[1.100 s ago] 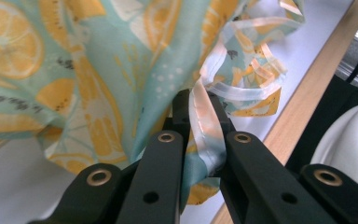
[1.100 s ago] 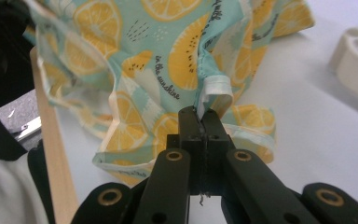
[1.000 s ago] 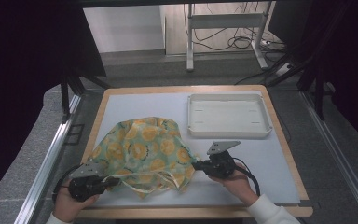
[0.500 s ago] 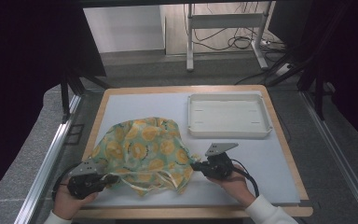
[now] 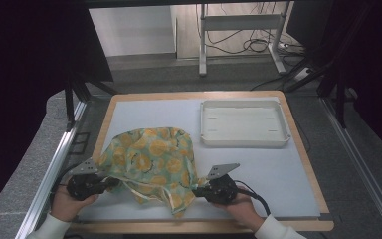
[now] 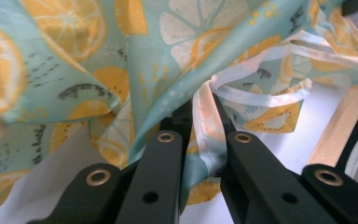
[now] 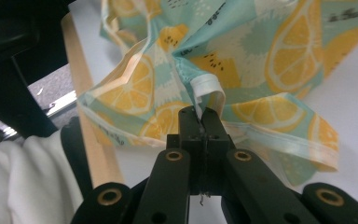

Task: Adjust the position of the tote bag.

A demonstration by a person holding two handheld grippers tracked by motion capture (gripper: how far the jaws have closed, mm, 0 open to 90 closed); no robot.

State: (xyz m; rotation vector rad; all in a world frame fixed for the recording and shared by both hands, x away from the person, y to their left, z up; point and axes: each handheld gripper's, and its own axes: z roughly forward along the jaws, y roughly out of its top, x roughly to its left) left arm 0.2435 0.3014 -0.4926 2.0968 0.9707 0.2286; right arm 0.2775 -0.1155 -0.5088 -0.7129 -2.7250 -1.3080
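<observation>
A mint-green cloth printed with orange slices lies bunched on the pale blue mat near the front of the table. My left gripper holds its left edge, jaws shut on a fold of the cloth and its white hem. My right gripper grips the cloth's right side, jaws shut tight on a white hem loop. Both grippers sit low near the table's front edge, one at each side of the cloth.
A white rectangular tray stands at the back right of the mat. The wooden table rim frames the mat. A white sleeve shows beside the right gripper. Bare mat lies between tray and cloth.
The cloth has been drawn slightly toward the front edge and bunched more; both grippers have stayed shut on its edges with little shift.
</observation>
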